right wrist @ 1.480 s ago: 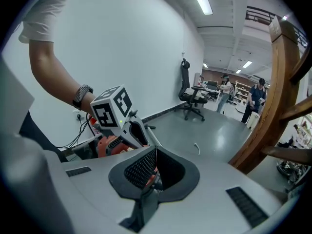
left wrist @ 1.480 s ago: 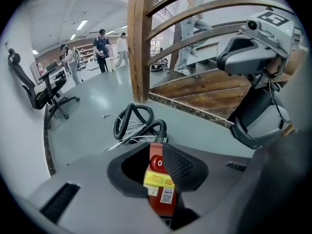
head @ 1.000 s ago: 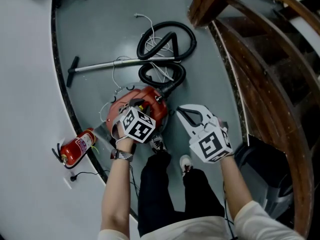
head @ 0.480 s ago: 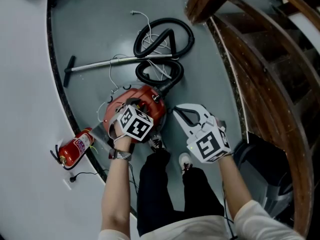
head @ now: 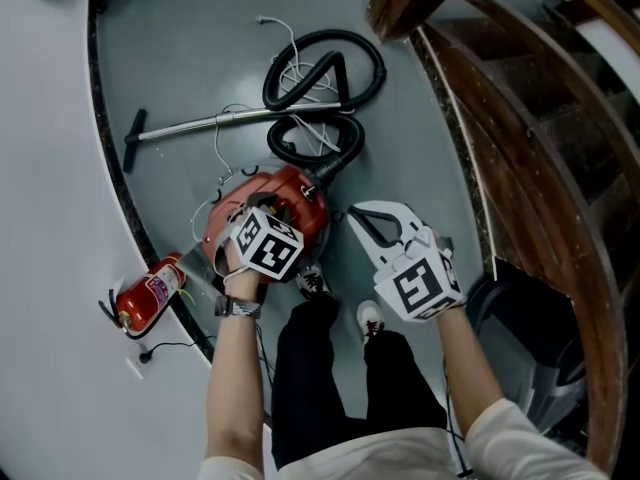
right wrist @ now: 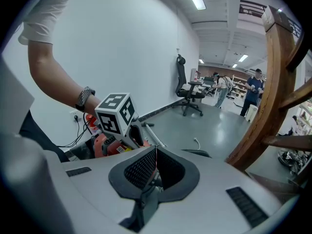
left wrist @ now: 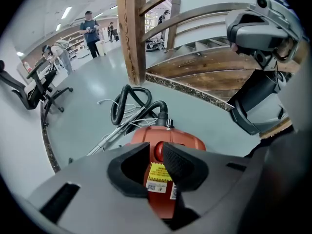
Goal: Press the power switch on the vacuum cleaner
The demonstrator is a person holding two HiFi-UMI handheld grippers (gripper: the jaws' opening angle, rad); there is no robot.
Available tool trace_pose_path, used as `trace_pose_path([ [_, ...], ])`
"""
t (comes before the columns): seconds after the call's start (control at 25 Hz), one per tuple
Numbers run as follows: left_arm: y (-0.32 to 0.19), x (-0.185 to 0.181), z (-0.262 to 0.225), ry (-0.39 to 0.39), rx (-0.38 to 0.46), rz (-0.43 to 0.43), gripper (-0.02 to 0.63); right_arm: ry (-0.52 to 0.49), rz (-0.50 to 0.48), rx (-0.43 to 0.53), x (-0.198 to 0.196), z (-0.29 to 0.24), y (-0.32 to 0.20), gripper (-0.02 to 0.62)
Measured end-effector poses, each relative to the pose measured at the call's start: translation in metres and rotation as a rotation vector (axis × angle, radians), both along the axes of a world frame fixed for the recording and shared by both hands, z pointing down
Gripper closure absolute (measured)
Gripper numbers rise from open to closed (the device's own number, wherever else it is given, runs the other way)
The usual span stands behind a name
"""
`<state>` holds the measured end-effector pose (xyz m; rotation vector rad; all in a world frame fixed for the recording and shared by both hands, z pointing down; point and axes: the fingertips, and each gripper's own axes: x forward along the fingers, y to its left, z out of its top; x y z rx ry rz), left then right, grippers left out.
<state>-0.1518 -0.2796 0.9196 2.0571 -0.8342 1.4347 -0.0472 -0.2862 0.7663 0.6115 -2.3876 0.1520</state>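
The red vacuum cleaner (head: 290, 196) lies on the grey floor just ahead of the person's feet. Its black hose (head: 322, 73) is coiled beyond it. My left gripper (head: 272, 214) hovers right over the vacuum's top. In the left gripper view my left gripper (left wrist: 156, 152) has its pads a narrow gap apart, and a round red switch (left wrist: 158, 149) above a yellow label shows through that gap. My right gripper (head: 362, 218) is held to the right of the vacuum, clear of it. In the right gripper view my right gripper (right wrist: 155, 152) is shut on nothing.
A metal wand (head: 230, 121) and a white cord (head: 290, 38) lie by the hose. A red fire extinguisher (head: 150, 293) rests at the curved wall on the left. A wooden stair rail (head: 500, 118) runs along the right. People and an office chair (right wrist: 190, 94) are far off.
Almost nothing differs. The head view has drifted a little, and my left gripper stays over the vacuum's top. My right gripper holds its place.
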Motion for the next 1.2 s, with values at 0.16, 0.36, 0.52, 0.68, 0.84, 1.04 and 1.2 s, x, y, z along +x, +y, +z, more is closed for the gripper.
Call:
trace_pose_path([
  [0.16, -0.002, -0.002, 0.001, 0.011, -0.041, -0.030, 0.520, 0.002, 0.001, 0.000, 0.002, 0.000, -0.001, 0.566],
  [0.36, -0.001, -0.002, 0.002, 0.008, -0.045, -0.035, 0.518, 0.004, 0.006, -0.008, 0.008, 0.003, 0.002, 0.566],
  [0.52, -0.001, -0.003, 0.002, 0.003, -0.046, -0.036, 0.518, 0.005, 0.016, -0.014, 0.012, 0.005, 0.004, 0.566],
  [0.68, 0.001, -0.001, 0.005, -0.002, -0.074, -0.041, 0.518, -0.005, 0.035, -0.023, 0.013, 0.008, 0.003, 0.566],
  [0.84, 0.001, -0.002, 0.005, -0.008, -0.073, -0.045, 0.517, 0.007, 0.022, -0.020, 0.014, 0.009, 0.004, 0.566],
  [1.04, -0.001, -0.006, 0.009, -0.078, -0.051, -0.030, 0.540, 0.011, 0.027, -0.023, 0.016, 0.011, 0.005, 0.566],
  [1.2, -0.001, -0.005, 0.007, -0.058, -0.050, -0.041, 0.538, 0.013, 0.031, -0.028, 0.017, 0.011, 0.006, 0.566],
])
